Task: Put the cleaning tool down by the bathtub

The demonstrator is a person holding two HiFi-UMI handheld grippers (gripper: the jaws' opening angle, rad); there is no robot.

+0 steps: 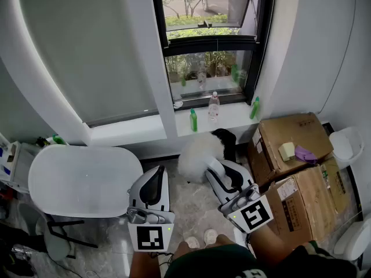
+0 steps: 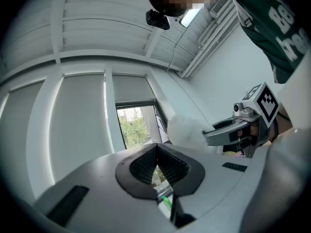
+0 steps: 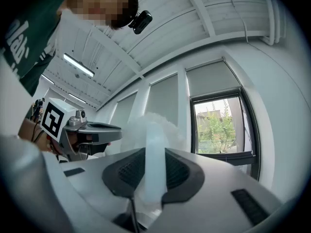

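In the head view the white oval bathtub [image 1: 84, 178] stands at the left. My right gripper [image 1: 213, 168] is shut on the pale handle [image 3: 154, 169] of a fluffy white duster [image 1: 200, 155]; its head sticks out toward the window wall, to the right of the tub. In the right gripper view the handle runs up between the dark pads [image 3: 127, 171] into the fluffy head [image 3: 146, 125]. My left gripper [image 1: 157, 171] hovers by the tub's right end with nothing in it. In the left gripper view its fingertips [image 2: 156, 147] meet. The duster [image 2: 187, 127] also shows there.
A white sill [image 1: 232, 117] under the window carries two green bottles [image 1: 193, 120] and a clear water bottle [image 1: 214, 106]. Stacked cardboard boxes [image 1: 290, 172] fill the right side, with a yellow sponge [image 1: 286, 151] and purple cloth [image 1: 304, 154] on top. A black object [image 1: 227, 139] lies behind the duster.
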